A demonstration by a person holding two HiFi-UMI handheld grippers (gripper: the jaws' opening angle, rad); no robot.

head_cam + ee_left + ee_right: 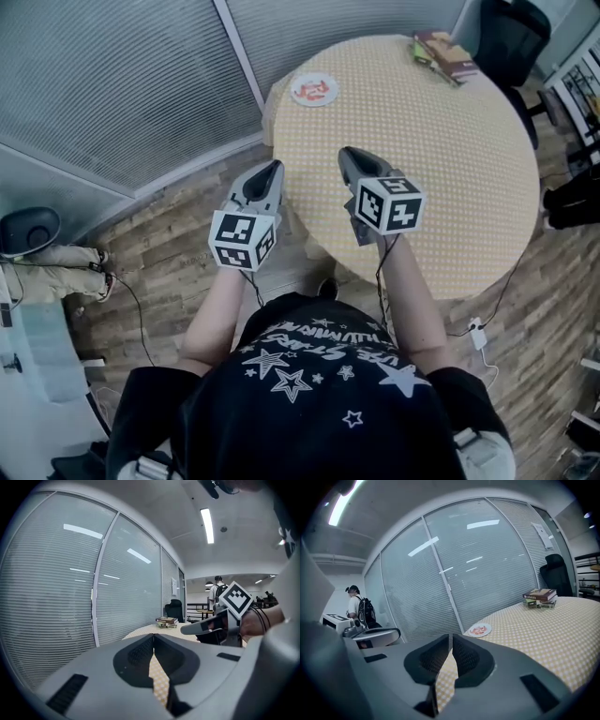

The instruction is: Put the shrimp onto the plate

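Though shrimp [317, 90] sits on plate [294, 92], its long axis unreadable

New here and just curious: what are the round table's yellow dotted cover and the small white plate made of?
The yellow dotted table cover looks like matte cloth or vinyl: it seems to drape over the rim. The small white round plate looks smooth, perhaps glazed ceramic or plastic; too small to tell.

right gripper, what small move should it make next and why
Probably ease the right gripper forward and left toward the plate, jaws opening on the way. It hangs over the near part of the table, shut and empty. The only reddish pieces in view, perhaps shrimp, lie on that plate.
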